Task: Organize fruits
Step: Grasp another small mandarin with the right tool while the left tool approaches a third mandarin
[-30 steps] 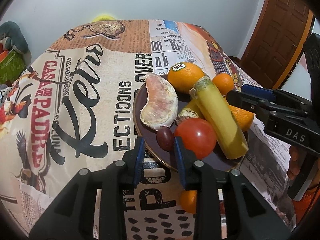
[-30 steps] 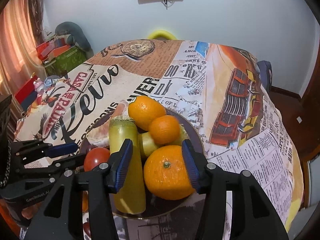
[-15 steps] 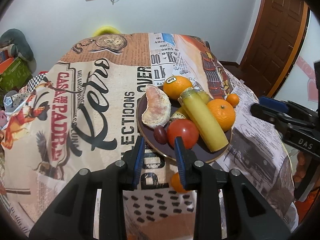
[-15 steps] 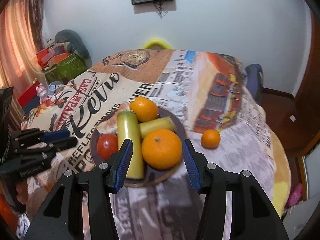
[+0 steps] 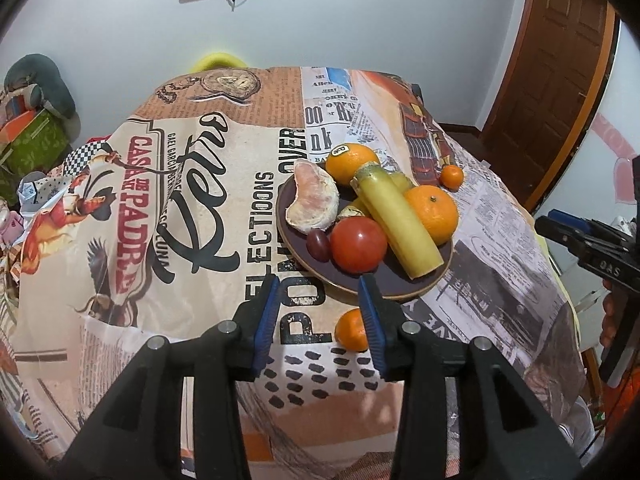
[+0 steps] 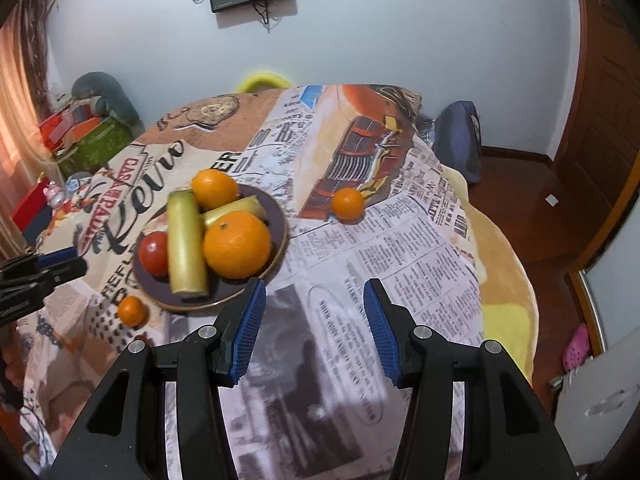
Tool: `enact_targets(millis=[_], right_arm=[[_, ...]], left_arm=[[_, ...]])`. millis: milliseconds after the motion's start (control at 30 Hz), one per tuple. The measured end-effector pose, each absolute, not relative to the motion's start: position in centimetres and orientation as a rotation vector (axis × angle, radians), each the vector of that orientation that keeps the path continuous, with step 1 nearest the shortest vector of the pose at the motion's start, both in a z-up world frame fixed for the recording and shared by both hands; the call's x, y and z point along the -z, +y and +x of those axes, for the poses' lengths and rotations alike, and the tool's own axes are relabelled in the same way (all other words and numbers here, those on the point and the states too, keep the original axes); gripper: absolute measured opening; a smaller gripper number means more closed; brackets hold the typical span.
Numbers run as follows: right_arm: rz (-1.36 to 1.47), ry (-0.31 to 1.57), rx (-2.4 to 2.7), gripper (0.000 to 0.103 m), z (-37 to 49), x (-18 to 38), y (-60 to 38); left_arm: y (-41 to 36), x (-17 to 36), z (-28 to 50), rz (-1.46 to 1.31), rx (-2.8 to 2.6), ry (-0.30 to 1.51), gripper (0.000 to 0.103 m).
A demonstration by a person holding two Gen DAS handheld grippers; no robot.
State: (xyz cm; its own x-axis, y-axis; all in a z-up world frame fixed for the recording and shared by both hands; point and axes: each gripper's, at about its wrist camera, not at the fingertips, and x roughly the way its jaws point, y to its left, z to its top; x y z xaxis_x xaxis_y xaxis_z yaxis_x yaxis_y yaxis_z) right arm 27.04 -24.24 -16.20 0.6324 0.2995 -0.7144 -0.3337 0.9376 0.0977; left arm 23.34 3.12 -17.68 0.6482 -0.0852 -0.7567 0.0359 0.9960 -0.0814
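**Left wrist view: fruit piled on a dark plate**

A plate is seen mid-table, heaped with oranges, a tomato and yellow stalks. One mandarin is half hidden behind the left gripper. Both the left and right gripper are held wide, empty.

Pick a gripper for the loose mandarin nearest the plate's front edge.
Left. The left gripper is open beside the near mandarin; the right gripper, also open, hangs over bare tablecloth off to the side.

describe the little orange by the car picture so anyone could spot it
Start at the dark plate piled with fruit on the printed tablecloth. Look past its far right side to the red car picture; the small orange sits there alone on the cloth, far smaller than the plate's oranges.
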Motion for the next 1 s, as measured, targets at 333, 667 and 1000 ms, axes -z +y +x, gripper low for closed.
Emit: enact_targets(millis=[333,667,1000], right_arm=[[-0.094,0.855,-0.335,0.047,34.5,19.4,-22.6],[-0.098,0.931,-0.309,0.045,40.9,22.9,-22.0],[-0.111,0.891,-0.363,0.034,37.4,20.9,-21.7]], left_arm=[[5.6,18.7,26.4,-0.073,-0.004,0.857,0.049],[6.4,20.5,27.9,-0.082,-0.005,0.864,0.051],[6.0,20.6,27.0,-0.117,0.035,0.894,0.051]])
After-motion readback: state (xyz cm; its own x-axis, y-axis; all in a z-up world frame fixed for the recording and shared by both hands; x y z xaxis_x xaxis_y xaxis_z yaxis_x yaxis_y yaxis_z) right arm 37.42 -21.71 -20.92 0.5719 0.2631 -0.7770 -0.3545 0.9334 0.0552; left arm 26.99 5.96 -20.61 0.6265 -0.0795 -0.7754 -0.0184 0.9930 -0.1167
